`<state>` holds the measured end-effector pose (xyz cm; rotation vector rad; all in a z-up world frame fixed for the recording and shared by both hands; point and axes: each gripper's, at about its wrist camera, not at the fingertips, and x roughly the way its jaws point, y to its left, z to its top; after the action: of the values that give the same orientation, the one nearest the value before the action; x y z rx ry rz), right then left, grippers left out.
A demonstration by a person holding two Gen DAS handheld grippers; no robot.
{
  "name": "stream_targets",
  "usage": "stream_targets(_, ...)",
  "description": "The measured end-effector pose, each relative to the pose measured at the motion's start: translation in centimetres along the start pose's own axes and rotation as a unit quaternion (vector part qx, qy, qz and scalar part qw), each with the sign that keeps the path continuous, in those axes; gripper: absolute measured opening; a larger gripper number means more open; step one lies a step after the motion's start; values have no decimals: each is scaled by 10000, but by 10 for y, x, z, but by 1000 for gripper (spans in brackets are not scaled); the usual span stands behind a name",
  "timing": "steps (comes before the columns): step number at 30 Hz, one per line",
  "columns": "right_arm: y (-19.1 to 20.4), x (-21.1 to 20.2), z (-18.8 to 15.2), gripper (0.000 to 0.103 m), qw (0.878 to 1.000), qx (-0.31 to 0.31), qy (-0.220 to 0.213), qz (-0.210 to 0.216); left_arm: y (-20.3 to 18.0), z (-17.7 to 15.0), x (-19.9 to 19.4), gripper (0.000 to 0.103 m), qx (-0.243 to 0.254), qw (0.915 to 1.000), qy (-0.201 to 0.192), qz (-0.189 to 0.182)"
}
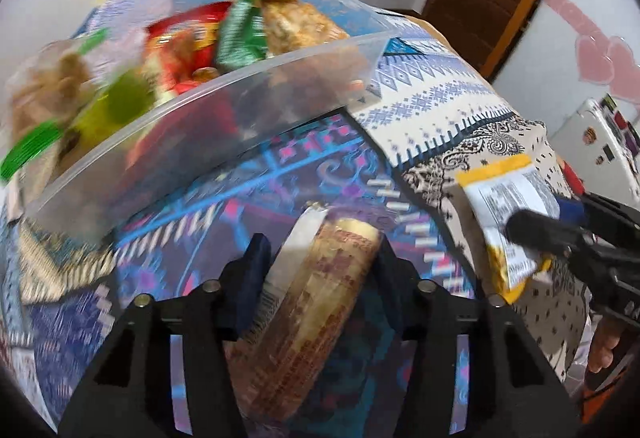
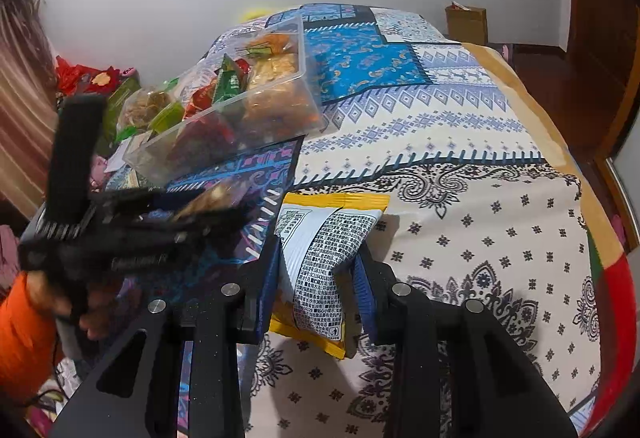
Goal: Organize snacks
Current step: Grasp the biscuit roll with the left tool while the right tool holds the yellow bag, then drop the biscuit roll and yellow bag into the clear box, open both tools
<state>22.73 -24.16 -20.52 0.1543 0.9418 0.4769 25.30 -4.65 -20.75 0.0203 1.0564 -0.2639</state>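
Clear bin (image 1: 208,118) at eleven o'clock sits nearly full; my left claw (image 1: 320,262) clamps a wafer pack (image 1: 320,298), my right claw (image 2: 316,274) a yellow packet (image 2: 320,258), both unbinned.

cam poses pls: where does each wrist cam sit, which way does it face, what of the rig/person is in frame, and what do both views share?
Left wrist: sits behind the left gripper, faces along its fingers toward the clear bin; fingers clamp a brown snack pack; right gripper at the right edge.
Right wrist: sits behind the right gripper, faces over the patterned bedspread toward the wall; fingers clamp a yellow-white packet; left gripper and the hand holding it at left.
Shared: bin, bedspread, both packs, both grippers.
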Motion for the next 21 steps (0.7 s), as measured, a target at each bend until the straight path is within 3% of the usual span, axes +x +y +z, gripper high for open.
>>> stream_targets(3,7,0,0,32,10000,-46,1,28,5,-7,-15,41,-79,9997,-180,135)
stream_targets(13,34,-4,14,32,9995,-278,-148,41,29,-9,-71,40,-491,9937,-955,334)
stream_targets(21,56,-7,45,32,9978,-476,-465,10,51,-1,-113,38,-809,9827,-1628,344)
